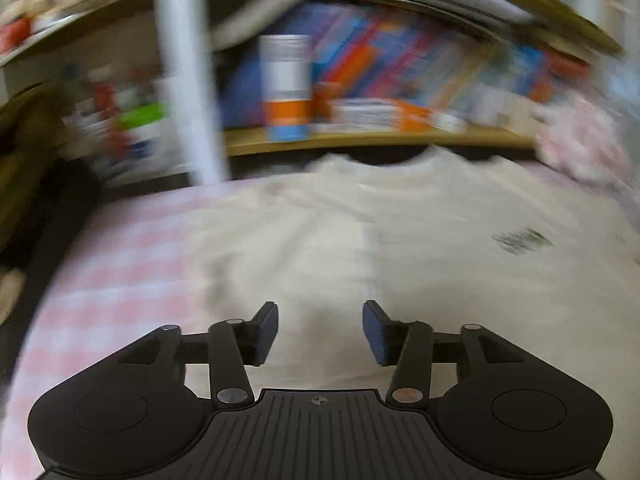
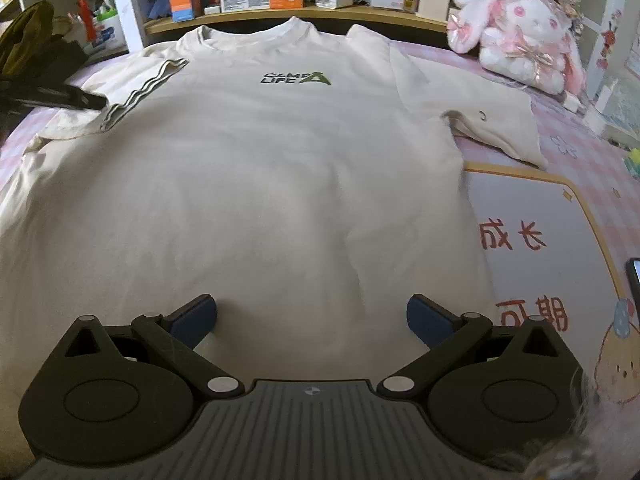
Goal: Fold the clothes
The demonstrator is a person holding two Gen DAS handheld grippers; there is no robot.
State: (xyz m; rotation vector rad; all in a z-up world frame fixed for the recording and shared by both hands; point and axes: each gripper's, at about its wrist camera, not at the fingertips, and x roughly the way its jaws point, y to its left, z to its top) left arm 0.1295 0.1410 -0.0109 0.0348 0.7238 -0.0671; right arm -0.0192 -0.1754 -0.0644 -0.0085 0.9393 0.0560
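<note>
Left gripper (image 1: 320, 330) and right gripper (image 2: 312, 318) both gape wide, pointing forward, holding nothing.

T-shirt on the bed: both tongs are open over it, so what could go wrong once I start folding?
1. The T-shirt's striped sleeve is already bunched and partly folded over; folding now could trap that crease.
2. The right sleeve and body edge lie beside the printed mat; the right tongs might pinch the mat too.
3. The left tongs' view is motion-blurred, so a grab now may land off target.
</note>
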